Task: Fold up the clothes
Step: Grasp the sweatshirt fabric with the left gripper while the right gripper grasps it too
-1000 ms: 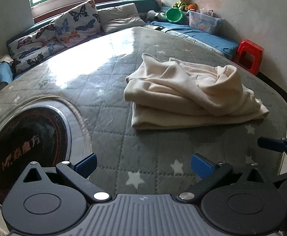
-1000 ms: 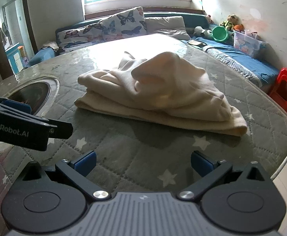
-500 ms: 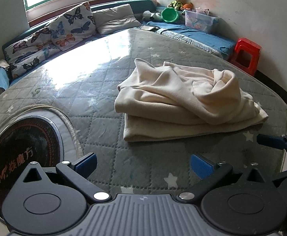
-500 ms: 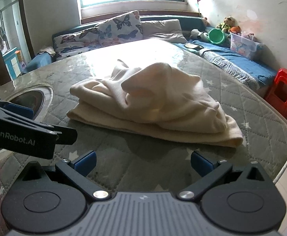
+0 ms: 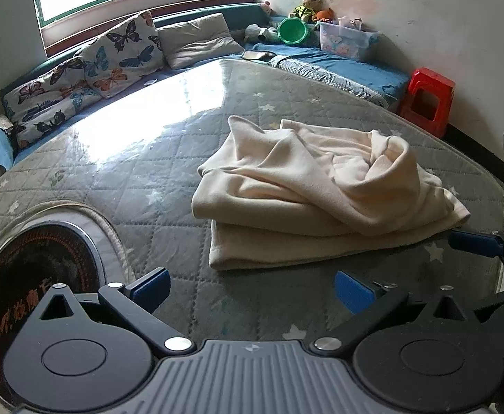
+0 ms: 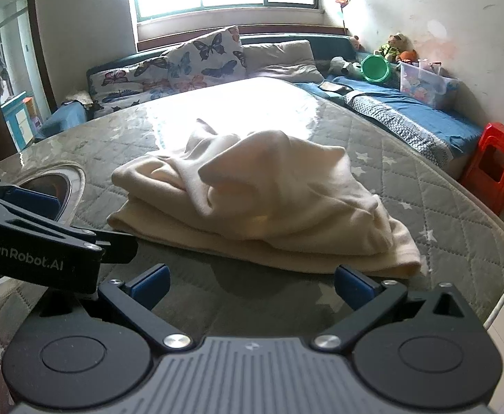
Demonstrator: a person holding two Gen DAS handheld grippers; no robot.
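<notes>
Cream fleece garment [image 5: 307, 193], soft and thick-looking, sits roughly folded on the grey quilted star-print mattress [image 5: 155, 158], near its front-right corner. Looks like 2 flat layers at the bottom with a rumpled, bunched top layer puffing up in the middle. I'd expect it to be light, limp and non-slippery: it will drape and sag from any pinch point, and the fleece should grip well against the pads. Nothing fragile. Best holds are probably the 2 near corners of the lower flat edge [image 5: 224, 262], 1 per gripper, or the loose raised fold on top [image 6: 269, 158] if the bunch needs flattening first. Long axis runs left-right across both views, parallel to the near mattress edge; the neater folded end points left, the looser tapering end points right toward the red plastic stool [image 5: 428, 96]. Left gripper [image 5: 252, 288] hovers short of the near edge, jaws wide apart, nothing in them. Right gripper [image 6: 252, 281] likewise: jaws spread, empty, just short of the cloth.
</notes>
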